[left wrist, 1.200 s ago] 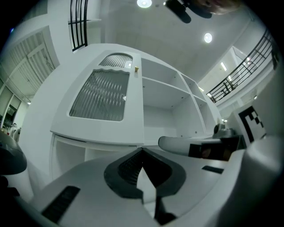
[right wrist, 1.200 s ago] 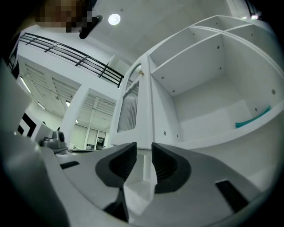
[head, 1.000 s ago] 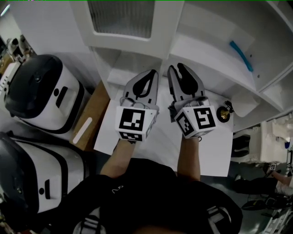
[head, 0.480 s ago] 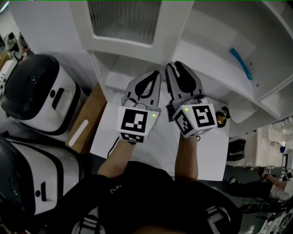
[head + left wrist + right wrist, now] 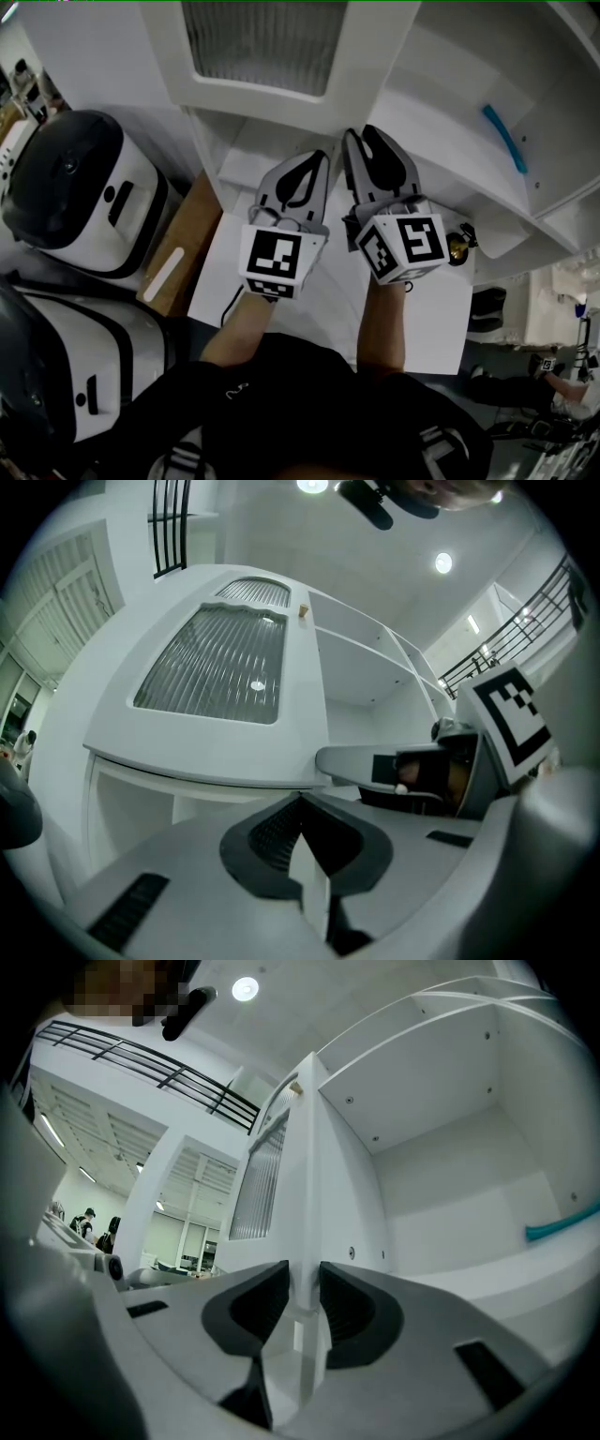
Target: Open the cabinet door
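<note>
1 claw (R) tight on door

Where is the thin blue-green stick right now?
The blue-green stick lies on a white cabinet shelf, in the upper right of the head view, beyond and to the right of the right gripper.
</note>
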A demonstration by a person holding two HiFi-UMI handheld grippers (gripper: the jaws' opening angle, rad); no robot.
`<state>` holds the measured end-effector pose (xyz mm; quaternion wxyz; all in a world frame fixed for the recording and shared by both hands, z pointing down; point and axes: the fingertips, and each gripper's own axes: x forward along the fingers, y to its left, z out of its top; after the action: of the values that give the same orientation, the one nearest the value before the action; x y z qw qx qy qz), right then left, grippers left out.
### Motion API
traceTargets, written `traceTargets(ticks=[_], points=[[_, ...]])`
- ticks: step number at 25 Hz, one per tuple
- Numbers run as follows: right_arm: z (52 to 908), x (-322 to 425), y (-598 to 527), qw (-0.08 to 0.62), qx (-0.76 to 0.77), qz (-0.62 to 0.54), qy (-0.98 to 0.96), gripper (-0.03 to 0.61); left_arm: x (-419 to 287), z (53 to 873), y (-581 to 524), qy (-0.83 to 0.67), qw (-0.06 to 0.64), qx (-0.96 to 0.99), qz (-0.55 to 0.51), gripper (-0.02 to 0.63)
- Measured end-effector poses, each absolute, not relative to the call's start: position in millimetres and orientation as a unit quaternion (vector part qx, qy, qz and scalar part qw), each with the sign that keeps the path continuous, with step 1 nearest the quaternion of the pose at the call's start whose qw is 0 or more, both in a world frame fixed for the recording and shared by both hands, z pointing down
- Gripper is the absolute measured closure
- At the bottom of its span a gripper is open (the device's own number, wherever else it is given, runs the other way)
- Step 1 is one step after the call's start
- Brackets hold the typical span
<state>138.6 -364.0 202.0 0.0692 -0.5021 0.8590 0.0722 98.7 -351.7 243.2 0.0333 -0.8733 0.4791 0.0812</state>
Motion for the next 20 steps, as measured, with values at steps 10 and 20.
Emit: traceTargets(ticks=[10, 20], points=[[203, 141, -361, 0.109, -0.462, 0.059, 0.878, 0.48, 101, 251, -355, 0.466, 0.022, -0.881, 0.083, 0.603], [203, 134, -332, 0.145, -0.375, 0.051, 0.914, 0.486, 104, 248, -339, 0.461, 0.026, -0.882, 0.089, 0.603]])
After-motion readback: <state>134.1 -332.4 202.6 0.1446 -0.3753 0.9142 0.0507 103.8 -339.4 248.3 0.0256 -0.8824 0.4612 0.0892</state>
